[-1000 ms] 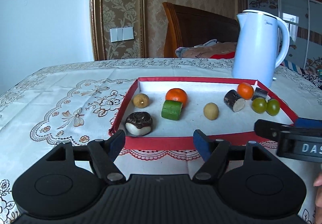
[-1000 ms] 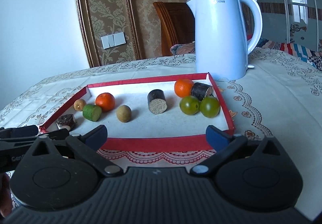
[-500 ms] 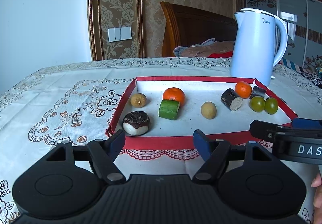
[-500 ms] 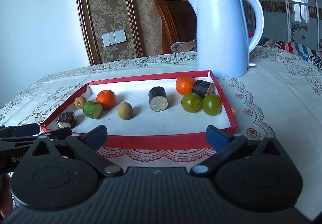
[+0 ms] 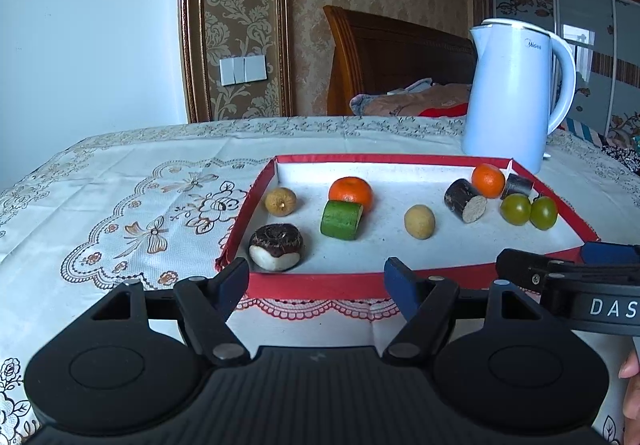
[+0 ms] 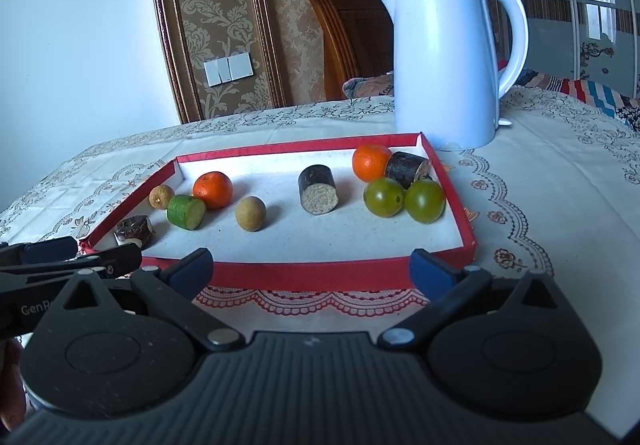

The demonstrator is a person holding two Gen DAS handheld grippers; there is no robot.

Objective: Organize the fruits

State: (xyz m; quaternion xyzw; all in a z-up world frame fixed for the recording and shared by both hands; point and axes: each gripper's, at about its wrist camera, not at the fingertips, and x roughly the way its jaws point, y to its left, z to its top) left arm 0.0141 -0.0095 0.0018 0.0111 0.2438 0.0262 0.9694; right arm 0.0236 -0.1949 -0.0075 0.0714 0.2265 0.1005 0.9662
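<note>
A red-rimmed white tray (image 5: pixel 320 283) (image 6: pixel 312 275) lies on the table. It holds two oranges (image 5: pixel 351 193) (image 6: pixel 371 162), two green tomatoes (image 5: pixel 516 209) (image 6: pixel 424 201), two longans (image 5: pixel 281 201) (image 6: pixel 250 213), a green cucumber piece (image 5: pixel 341 220) (image 6: pixel 186 212), two dark sugarcane pieces (image 5: pixel 465 201) (image 6: pixel 318 189) and a chocolate doughnut (image 5: pixel 276 246) (image 6: pixel 134 231). My left gripper (image 5: pixel 316 285) is open and empty at the tray's near left rim. My right gripper (image 6: pixel 312 271) is open and empty at the near rim.
A white electric kettle (image 5: pixel 510 95) (image 6: pixel 448 61) stands just behind the tray's far right corner. A lace tablecloth (image 5: pixel 120 205) covers the table. A wooden headboard (image 5: pixel 392 57) and bedding lie beyond the table.
Both grippers have drawn back and risen slightly, so the tray sits a little lower and farther in each view. Both stay open. Nothing in the tray has moved.
</note>
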